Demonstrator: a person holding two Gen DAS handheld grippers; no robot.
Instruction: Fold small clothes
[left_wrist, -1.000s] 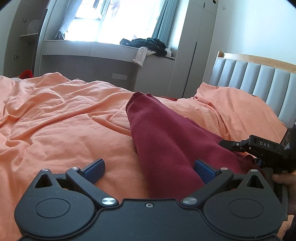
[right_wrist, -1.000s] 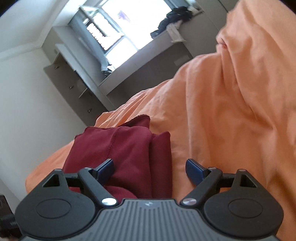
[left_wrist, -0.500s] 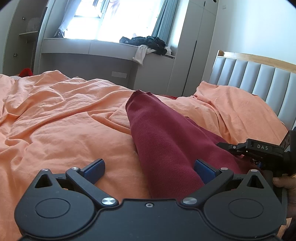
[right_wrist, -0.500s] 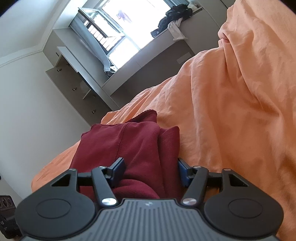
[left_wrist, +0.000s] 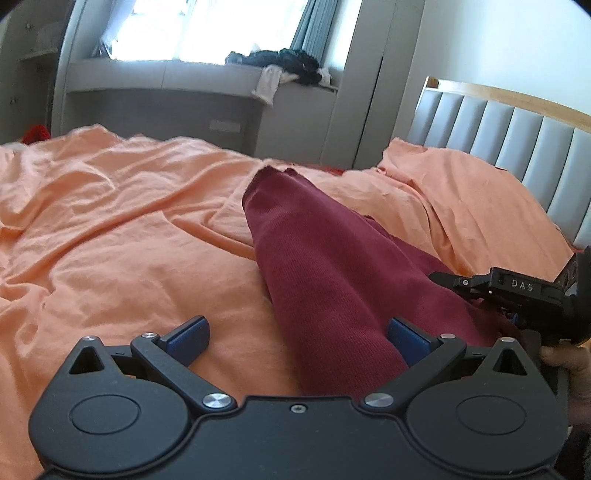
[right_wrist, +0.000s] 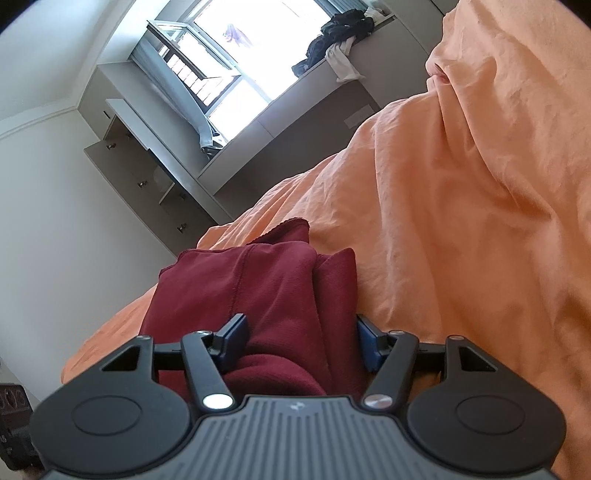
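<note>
Item: dark red garment (right_wrist: 258, 295), bunched and lying on the orange bed sheet (right_wrist: 461, 221). I am pinching its near folded end in the right hand-held gripper (right_wrist: 301, 341), pads pressing several layers, while holding the left hand-held gripper (left_wrist: 295, 338) spread at its near left edge. I am judging that the grip must be catching every layer before lifting.

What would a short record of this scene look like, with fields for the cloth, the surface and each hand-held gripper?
garment: dark red knitted garment, bunched lengthwise
surface: rumpled orange bed sheet
right hand-held gripper: blue pads pressing a thick bunch of the garment's near end
left hand-held gripper: wide open, low over the sheet, garment passing between its fingers
background: dark clothes pile on the window ledge
</note>
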